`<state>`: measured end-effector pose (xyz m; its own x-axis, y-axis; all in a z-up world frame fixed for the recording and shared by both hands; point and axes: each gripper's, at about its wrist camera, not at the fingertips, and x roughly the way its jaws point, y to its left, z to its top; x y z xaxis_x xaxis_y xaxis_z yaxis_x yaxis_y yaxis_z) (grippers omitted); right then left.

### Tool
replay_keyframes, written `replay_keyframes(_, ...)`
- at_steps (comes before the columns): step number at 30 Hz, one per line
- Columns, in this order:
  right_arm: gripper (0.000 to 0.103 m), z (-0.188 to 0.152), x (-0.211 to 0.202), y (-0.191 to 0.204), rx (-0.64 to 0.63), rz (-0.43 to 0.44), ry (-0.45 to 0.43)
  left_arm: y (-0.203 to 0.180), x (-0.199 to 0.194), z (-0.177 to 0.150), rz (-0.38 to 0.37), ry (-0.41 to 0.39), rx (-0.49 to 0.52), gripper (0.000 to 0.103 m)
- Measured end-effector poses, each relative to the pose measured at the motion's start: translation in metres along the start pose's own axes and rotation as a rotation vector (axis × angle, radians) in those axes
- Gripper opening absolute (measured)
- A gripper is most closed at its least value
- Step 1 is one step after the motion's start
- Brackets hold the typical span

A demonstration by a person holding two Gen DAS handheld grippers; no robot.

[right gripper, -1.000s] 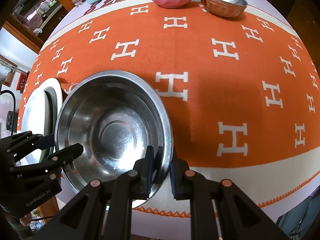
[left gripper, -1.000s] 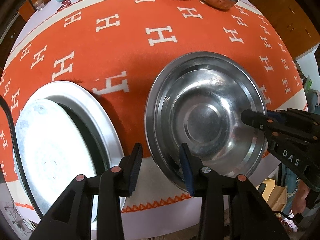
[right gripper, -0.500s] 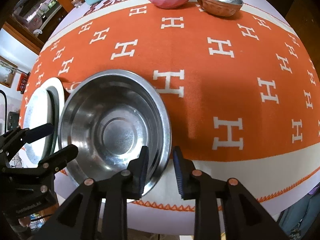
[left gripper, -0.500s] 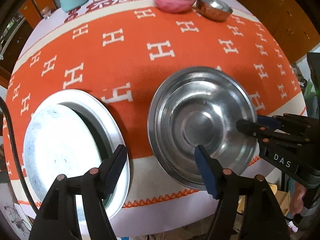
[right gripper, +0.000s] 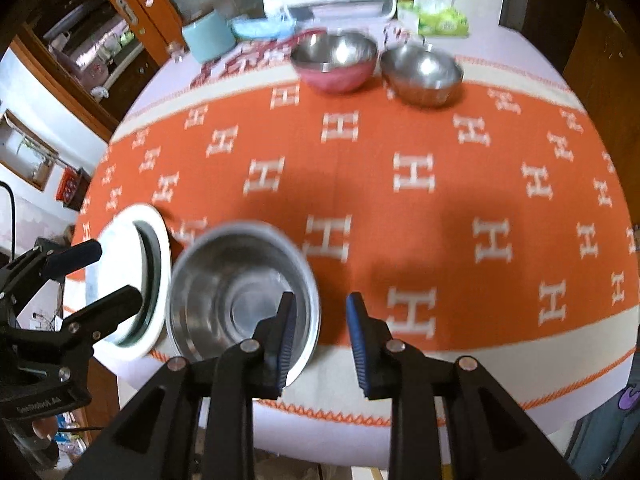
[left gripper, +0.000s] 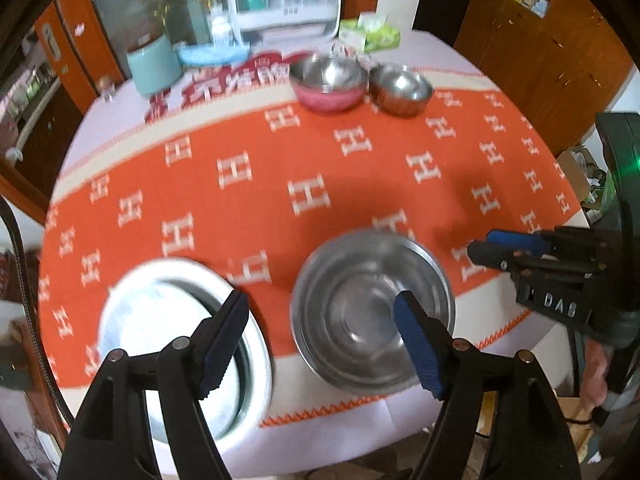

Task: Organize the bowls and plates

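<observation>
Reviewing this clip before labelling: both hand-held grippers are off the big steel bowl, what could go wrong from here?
1. The big steel bowl sits close to the near table edge; a nudge could tip it off.
2. It nearly touches the plates, so a regrasp may clip them.
3. The left hand-held gripper, jaws opening, and the right hand-held gripper hover close together and could collide.

The left gripper [left gripper: 322, 344] hangs over the table's near edge, its jaws opening with nothing gripped. Under its left finger lies a white plate [left gripper: 160, 320]; under its right finger a steel bowl [left gripper: 360, 300]. The right gripper [left gripper: 492, 250] reaches in from the right
</observation>
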<state>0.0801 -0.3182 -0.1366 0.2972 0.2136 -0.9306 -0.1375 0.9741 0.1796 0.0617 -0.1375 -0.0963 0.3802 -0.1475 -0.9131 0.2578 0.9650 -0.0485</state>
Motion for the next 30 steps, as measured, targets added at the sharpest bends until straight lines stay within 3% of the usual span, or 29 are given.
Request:
replay_keyframes(8,0.026,0.064,-0.038,-0.017,0.031,0.018,-0.102,0.011,-0.033,0.066,0.043,-0.132,0.030,0.080)
replay_keyframes(14,0.041,0.123,-0.048,-0.032,0.047,0.016,-0.154,0.028,-0.026,0.131,0.074,-0.182,0.016,0.081)
replay_keyframes(21,0.041,0.191,-0.027,-0.042,0.065,0.018,-0.148,0.053,0.020,0.195,0.037,-0.152,-0.058,0.081)
replay_keyframes(30,0.041,0.251,0.040,-0.058,0.065,-0.028,-0.095,0.077,0.123,0.244,-0.010,-0.034,-0.189,0.081)
